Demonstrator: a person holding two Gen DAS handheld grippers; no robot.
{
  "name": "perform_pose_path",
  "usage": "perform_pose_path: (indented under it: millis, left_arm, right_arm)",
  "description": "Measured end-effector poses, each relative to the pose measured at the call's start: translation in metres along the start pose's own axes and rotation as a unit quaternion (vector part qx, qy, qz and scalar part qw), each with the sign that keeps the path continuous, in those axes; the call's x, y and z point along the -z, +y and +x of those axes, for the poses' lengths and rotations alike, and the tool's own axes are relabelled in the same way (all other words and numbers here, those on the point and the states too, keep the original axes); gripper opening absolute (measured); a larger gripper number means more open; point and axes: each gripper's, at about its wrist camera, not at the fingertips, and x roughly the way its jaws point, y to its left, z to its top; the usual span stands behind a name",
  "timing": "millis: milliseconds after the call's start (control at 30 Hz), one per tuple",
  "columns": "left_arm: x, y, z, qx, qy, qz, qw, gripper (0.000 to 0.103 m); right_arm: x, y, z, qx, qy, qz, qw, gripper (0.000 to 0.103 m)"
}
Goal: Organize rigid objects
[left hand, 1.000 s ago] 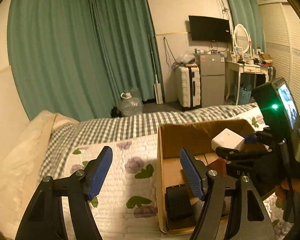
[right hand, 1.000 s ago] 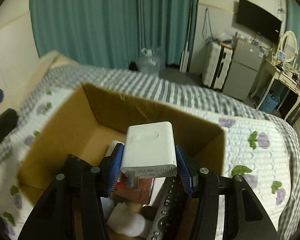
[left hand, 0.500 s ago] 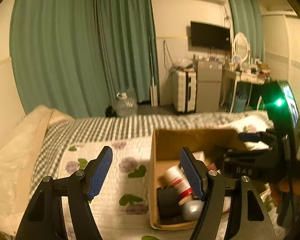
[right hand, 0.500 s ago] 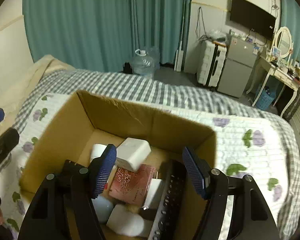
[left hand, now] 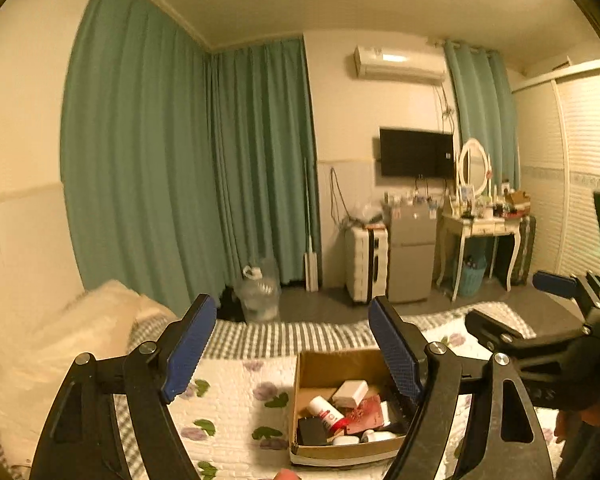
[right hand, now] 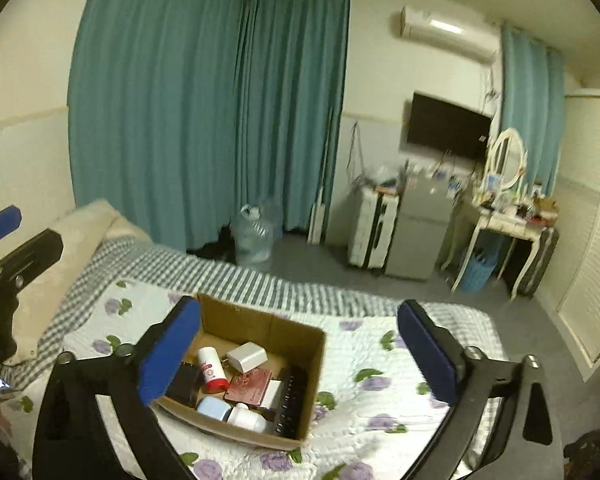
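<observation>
On the flowered quilt (right hand: 384,364) of the bed, below both of your grippers, sits the open cardboard box (right hand: 300,334), and everything you are sorting lies inside it. Your right gripper (right hand: 298,354) hangs above the box with its blue pads (right hand: 168,354) spread wide apart and nothing between them; your left gripper (left hand: 290,354) is likewise wide apart and empty, held over the left edge of the box (left hand: 300,376) in its own view. Look into the box from the right wrist view and you see a white charger (right hand: 247,356) lying near the back wall, just beside a white tube with a red cap (right hand: 211,368). A red patterned card (right hand: 249,387) lies flat in the middle, touching a small white block (right hand: 275,394) on its right. A black remote control (right hand: 292,404) runs along the right wall. At the front lie a pale blue case (right hand: 214,408) and a white bottle (right hand: 247,419), side by side, and a black object (right hand: 185,384) is partly hidden behind your left-hand pad there. From the left wrist view the same charger (left hand: 350,392), tube (left hand: 327,412) and card (left hand: 366,410) show, with your right gripper's frame (left hand: 540,344) off to the right, above the quilt. Beyond the bed you have teal curtains (right hand: 204,100), a water jug (right hand: 254,240) on the floor, a white suitcase (right hand: 374,228) and a small grey fridge (right hand: 418,236).
</observation>
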Motion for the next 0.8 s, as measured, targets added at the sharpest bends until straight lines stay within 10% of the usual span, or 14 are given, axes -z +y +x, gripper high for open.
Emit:
perform_pose_path:
  millis: [400,800]
  left_arm:
    - [0.036,0.001,-0.046,0.01,-0.025,-0.007,0.9996,0.082]
    - [0.125,-0.006,0.01,-0.011,0.043,-0.011,0.999,0.082]
  right_arm:
    - [0.031,-0.001,-0.097,0.003,-0.064,0.02,0.998,0.103]
    - [0.12,0.006,-0.014,0.012,-0.004,0.051,0.999,0.103]
